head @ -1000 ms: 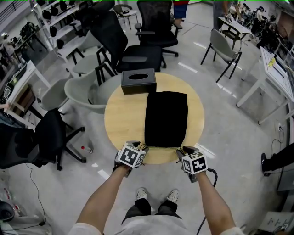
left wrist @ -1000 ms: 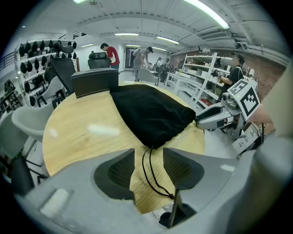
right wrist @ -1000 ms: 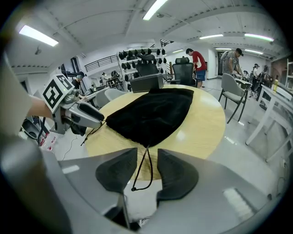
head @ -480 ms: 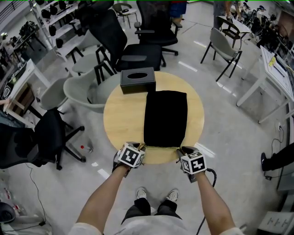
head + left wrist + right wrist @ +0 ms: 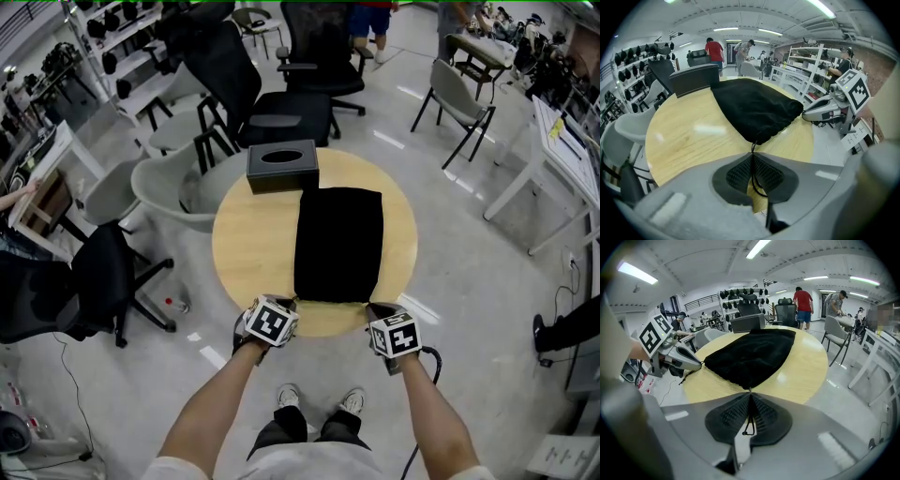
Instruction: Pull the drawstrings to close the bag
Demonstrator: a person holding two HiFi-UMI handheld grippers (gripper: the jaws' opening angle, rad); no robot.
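Drawstrings (image 5: pixel 753 147) just clamped by left tongs (image 5: pixel 753 161); right tongs (image 5: pixel 750 401)

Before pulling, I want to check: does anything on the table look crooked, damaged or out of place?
Nothing stands out. The black fabric drawstring bag lies flat and straight on the round wooden table; the left gripper and right gripper have just closed on its thin black cords.
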